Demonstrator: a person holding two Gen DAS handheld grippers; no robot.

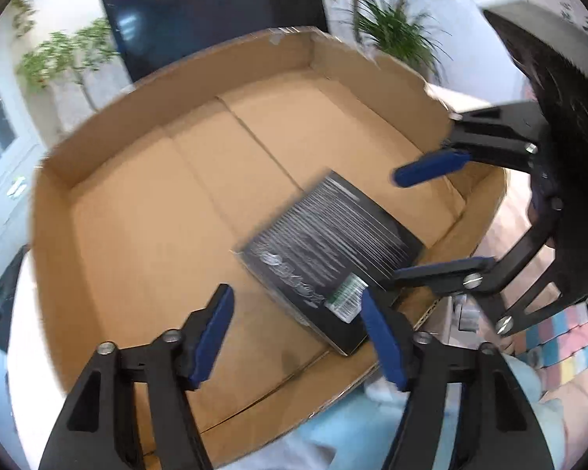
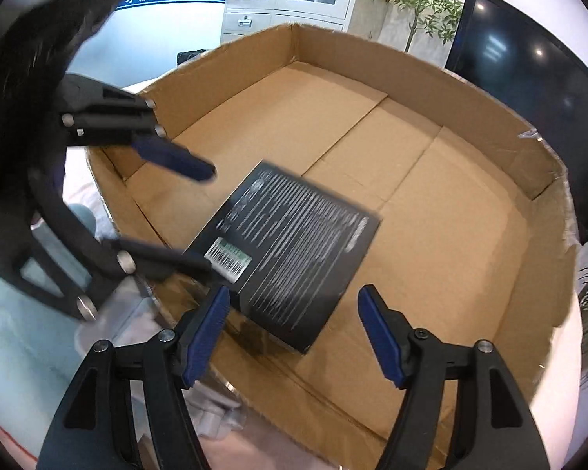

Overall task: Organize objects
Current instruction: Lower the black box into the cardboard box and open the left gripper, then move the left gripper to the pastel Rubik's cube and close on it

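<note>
Lying flat, seemingly: one black box [image 2: 286,258], one carton [image 2: 470,274].

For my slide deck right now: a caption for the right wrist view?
Both open grippers, right gripper and left gripper, hover over a black box lying in a cardboard tray.

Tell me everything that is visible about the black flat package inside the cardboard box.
The black flat package is thin and rectangular, with rows of blurred white print and a white-and-green barcode label near one corner. It looks glossy, perhaps wrapped in film. It lies in the open cardboard box, near the side closest to both cameras, turned at an angle to the walls. Both open grippers, left gripper and right gripper, are near it; neither holds it.
</note>
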